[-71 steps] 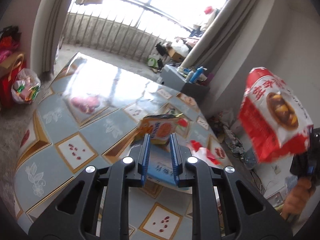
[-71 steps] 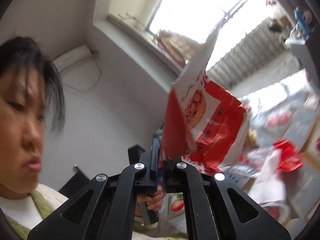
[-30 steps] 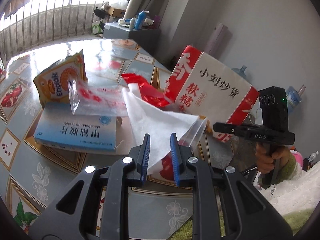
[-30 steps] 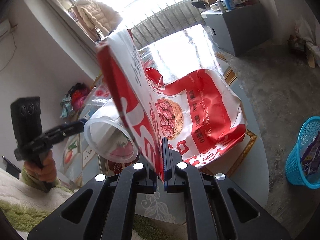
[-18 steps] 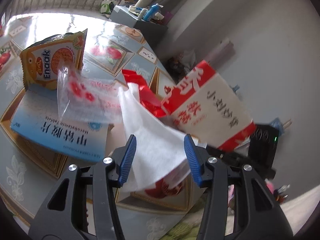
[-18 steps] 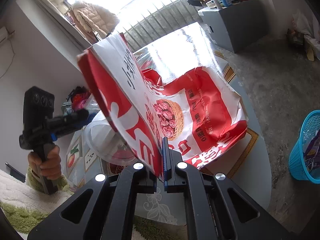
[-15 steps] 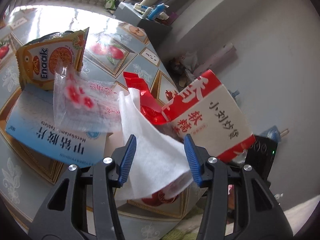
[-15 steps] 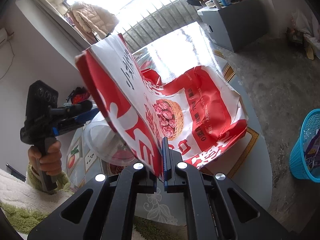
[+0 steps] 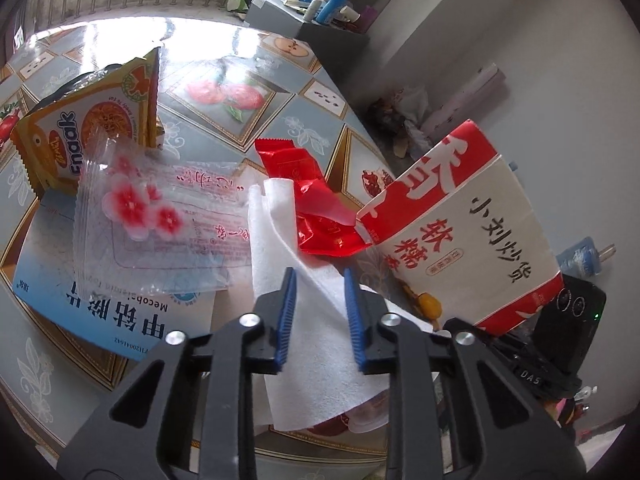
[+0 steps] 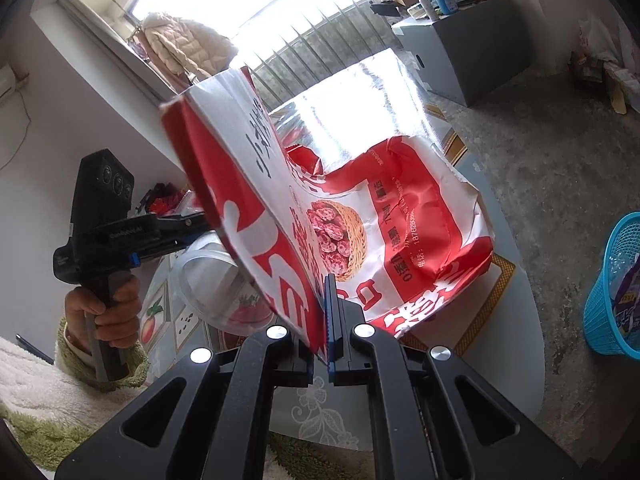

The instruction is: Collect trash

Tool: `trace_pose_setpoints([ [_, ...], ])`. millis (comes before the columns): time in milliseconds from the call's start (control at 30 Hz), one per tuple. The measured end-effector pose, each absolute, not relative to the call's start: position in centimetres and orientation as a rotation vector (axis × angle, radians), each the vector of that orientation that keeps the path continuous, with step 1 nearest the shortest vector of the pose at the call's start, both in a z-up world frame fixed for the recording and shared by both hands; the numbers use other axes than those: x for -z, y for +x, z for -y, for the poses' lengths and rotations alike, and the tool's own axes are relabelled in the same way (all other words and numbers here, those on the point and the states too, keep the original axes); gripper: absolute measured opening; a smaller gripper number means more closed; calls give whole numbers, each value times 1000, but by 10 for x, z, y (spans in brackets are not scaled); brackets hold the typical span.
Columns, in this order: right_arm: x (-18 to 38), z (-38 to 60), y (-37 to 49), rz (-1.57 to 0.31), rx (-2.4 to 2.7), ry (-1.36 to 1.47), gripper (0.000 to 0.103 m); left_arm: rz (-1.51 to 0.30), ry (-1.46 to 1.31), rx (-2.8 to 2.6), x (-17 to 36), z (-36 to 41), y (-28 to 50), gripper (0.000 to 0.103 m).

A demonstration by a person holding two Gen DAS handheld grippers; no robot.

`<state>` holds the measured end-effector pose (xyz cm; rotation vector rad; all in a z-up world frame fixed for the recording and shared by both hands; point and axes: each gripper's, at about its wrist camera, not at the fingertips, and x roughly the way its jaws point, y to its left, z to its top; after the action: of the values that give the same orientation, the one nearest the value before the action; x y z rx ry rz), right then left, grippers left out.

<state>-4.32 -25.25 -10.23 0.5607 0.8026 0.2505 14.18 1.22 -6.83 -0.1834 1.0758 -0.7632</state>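
My right gripper is shut on the edge of a red-and-white paper snack bag, holding it open and upright over the table's near edge. The same bag stands at the right of the left wrist view. My left gripper hovers over a white tissue; its jaws are closing with the tissue between them, the pads still apart from it. Beside the tissue lie a red foil wrapper, a clear flowered plastic bag, an orange snack packet and a blue-and-white box.
The trash lies on a glossy tiled table. A clear plastic cup sits under the held bag. A blue basket with trash stands on the floor at the right. A grey cabinet is behind the table.
The left jaws spread wide around the white tissue, then narrowed again, while the left gripper moved and rolled closer over it. The right gripper and its bag stayed put.
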Motion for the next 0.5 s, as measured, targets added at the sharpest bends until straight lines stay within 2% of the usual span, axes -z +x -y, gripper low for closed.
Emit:
trace_pose_setpoints([
  [100, 101, 254, -46, -791, -250, 568, 5, -1073, -178, 765, 68, -14, 140, 4],
  [167, 100, 255, -47, -783, -250, 572, 5, -1061, -179, 769, 66, -16, 138, 0],
  [500, 80, 264, -64, -688, -235, 600, 4, -901, -216, 815, 14, -37, 124, 0],
])
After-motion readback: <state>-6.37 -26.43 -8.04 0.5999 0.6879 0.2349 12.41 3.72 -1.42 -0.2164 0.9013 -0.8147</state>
